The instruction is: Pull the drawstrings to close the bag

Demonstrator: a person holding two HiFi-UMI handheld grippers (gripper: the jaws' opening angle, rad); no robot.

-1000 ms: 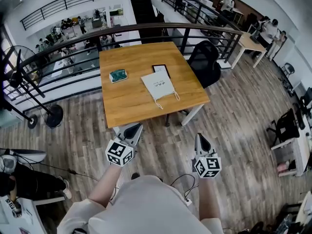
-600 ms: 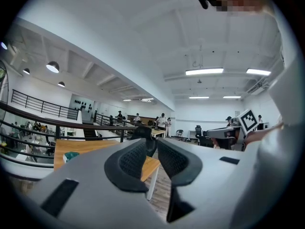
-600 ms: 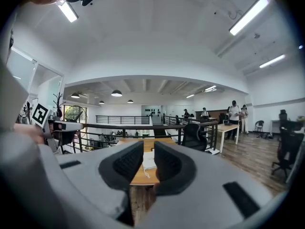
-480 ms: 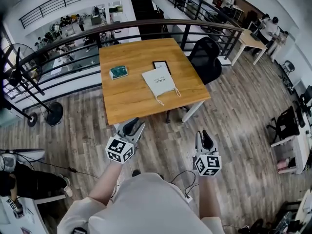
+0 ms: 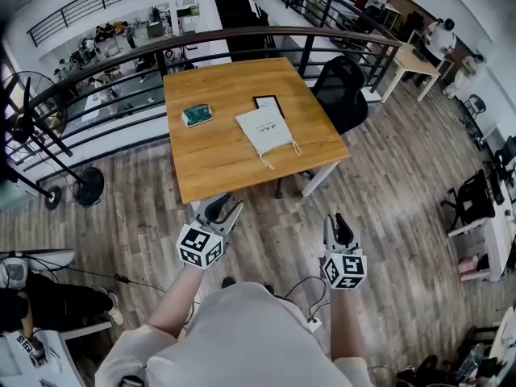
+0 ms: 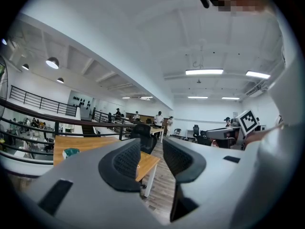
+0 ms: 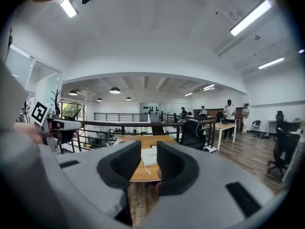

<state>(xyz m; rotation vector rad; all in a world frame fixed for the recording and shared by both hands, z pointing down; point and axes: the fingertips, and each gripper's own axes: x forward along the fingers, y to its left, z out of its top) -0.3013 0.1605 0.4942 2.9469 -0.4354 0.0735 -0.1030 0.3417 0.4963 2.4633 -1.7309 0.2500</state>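
left gripper (image 5: 224, 208) (image 6: 151, 149): held level over the floor (image 5: 266, 232), just short of the near edge of the table (image 5: 218, 164); jaws have just been opening and now stand spread, nothing between the pads, only the far room showing through the gap. right gripper (image 5: 339, 226) (image 7: 144, 159): to the right of the left one, also over the floor near the person, tipped slightly downward; jaws apart with a clear gap, nothing gripped. both grippers are well apart from the bag (image 5: 264, 129). the bag is white and lies flat on the right half of the table, its mouth toward the near edge. the drawstrings (image 5: 278, 153) trail loose from the mouth onto the wood, one toward the near side, one to the right. in the right gripper view the bag shows far off through the jaw gap. a dark flat object (image 5: 266, 101) lies at the bag's far edge, touching or partly under it; which cannot be told. a green object (image 5: 197, 116) sits to the left of the bag, apart from it. a black chair (image 5: 343, 95) stands at the table's right far corner. a railing (image 5: 242, 37) runs along the far side of the table. a fan (image 5: 32, 127) stands at far left.
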